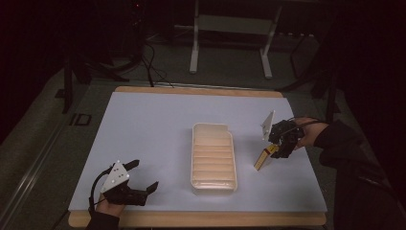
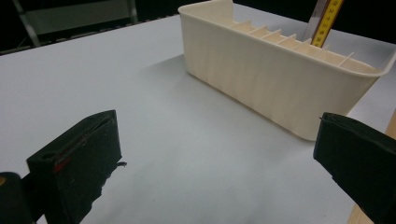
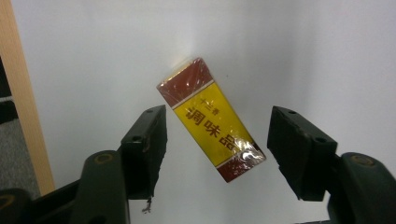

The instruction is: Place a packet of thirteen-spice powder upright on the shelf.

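**Supervisor:** Report from the near edge outward.

**Operator:** Nearest to me, at the front left corner of the counter (image 1: 143, 120), I have the left tool (image 1: 144, 176) resting low on the white surface, my hand (image 1: 107, 207) behind it. Its jaws stand wide apart with nothing between them. The left gripper view confirms this: bare white surface between the two black jaws.

**Supervisor:** Next item out?

**Operator:** The cream tray (image 1: 213, 155), a long container with crosswise dividers, sits mid-counter, its length running away from me. In the left gripper view it (image 2: 280, 88) stands beyond the jaws, apart from them.

**Supervisor:** And the right side?

**Operator:** Just to the right of the tray, apart from its wall, is the packet (image 1: 261, 159), a flat yellow box with dark red ends and printed characters, in glossy wrap. In the high view it appears tilted, its lower end on the white surface and its upper end at the right tool (image 1: 274, 152). In the right gripper view the packet (image 3: 211, 120) lies slantwise between the two jaws. There is a visible gap on each side of it, so the pads do not press on it. I record the right tool as released, jaws part-way in, straddling the packet.

**Supervisor:** Anything farther?

**Operator:** Beyond the counter's far edge, a white metal stand (image 1: 230, 38) on the dark floor.
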`<state>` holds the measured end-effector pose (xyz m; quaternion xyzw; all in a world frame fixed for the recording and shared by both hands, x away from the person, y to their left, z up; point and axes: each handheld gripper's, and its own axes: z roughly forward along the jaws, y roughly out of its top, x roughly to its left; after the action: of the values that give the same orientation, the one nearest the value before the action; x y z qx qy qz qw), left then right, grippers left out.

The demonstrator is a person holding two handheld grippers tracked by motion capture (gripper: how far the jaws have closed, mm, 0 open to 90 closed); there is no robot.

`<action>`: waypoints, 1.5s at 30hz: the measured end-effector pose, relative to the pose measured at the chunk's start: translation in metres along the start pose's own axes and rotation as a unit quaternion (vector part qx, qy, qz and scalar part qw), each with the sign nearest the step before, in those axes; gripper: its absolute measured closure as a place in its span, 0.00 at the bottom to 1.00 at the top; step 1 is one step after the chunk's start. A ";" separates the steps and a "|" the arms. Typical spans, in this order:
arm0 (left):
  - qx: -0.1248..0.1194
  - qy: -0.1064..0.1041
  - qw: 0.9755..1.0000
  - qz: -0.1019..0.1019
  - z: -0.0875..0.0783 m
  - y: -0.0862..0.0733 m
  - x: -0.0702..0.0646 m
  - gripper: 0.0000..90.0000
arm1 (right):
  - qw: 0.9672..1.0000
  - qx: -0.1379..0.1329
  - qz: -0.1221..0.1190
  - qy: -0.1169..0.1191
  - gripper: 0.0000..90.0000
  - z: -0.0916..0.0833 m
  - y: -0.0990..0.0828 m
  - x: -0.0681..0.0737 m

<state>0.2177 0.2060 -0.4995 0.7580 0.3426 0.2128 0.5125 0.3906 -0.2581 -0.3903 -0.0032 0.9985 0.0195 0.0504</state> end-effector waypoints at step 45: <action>0.006 -0.009 1.000 0.004 0.003 0.000 -0.001 0.01 | 0.997 0.004 0.062 0.050 0.75 -0.042 0.017 0.010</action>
<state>0.2184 0.2033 -0.5007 0.7643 0.3368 0.2058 0.5099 0.3768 -0.2432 -0.3493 0.0579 0.9981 0.0185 -0.0010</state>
